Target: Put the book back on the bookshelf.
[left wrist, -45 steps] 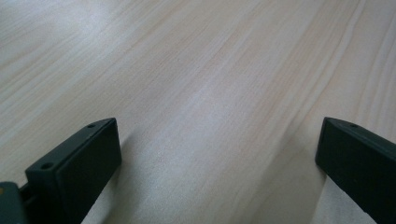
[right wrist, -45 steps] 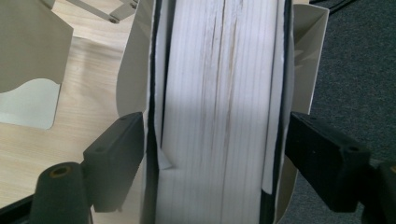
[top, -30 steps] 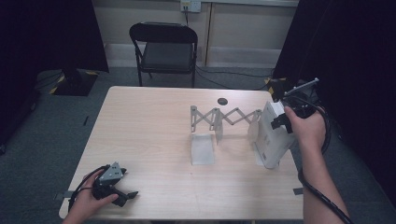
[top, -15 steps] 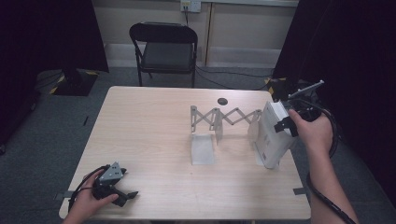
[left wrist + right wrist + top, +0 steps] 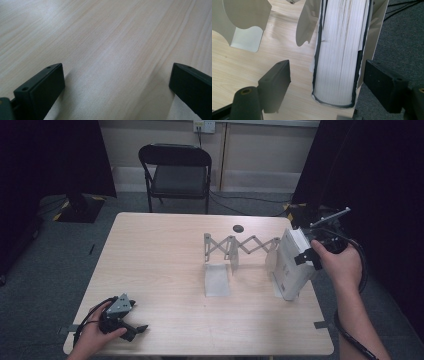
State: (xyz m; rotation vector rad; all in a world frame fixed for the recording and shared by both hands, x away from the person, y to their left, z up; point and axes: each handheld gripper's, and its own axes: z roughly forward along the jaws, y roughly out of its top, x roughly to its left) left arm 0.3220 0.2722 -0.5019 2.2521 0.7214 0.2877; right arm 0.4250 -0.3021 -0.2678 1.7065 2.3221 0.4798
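Note:
A thick white book [image 5: 290,265] stands on edge at the right end of a grey scissor-type book rack [image 5: 240,245] on the wooden table [image 5: 150,250]. My right gripper [image 5: 306,252] is at the book's upper right side. In the right gripper view its jaws stand wide apart on either side of the book's page edges [image 5: 339,50], touching neither cover; this gripper [image 5: 325,68] is open. My left gripper [image 5: 135,330] rests at the table's front left corner, open [image 5: 117,72] over bare wood.
A grey rack divider plate [image 5: 216,279] stands mid-table, also visible as the divider [image 5: 244,22]. A small black disc [image 5: 238,228] lies behind the rack. A black folding chair [image 5: 175,170] stands beyond the far edge. The book sits near the table's right edge.
My right hand and gripper have shifted slightly to the right and toward me beside the book. The book, the rack and my left gripper have stayed put.

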